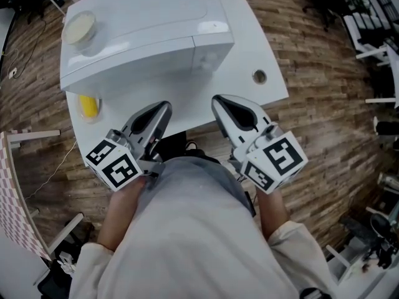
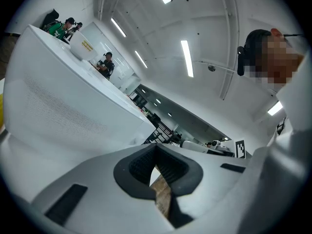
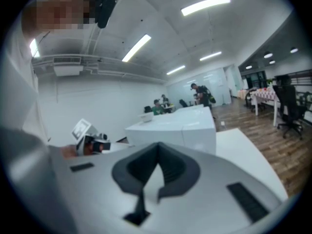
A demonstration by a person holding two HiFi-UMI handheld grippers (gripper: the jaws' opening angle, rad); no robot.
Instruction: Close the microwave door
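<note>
The white microwave stands on the white table, and its door looks flush with the front, beside the control panel. My left gripper and right gripper hover side by side near the table's front edge, close to my body, short of the microwave. Both are shut with nothing between the fingers. In the left gripper view the microwave fills the left side beyond the left gripper. The right gripper view shows the microwave past the right gripper.
A round cream bowl sits on the microwave's top. A yellow object lies on the table left of the microwave. The table has a cable hole. Office chairs stand at the right, and people sit at distant desks.
</note>
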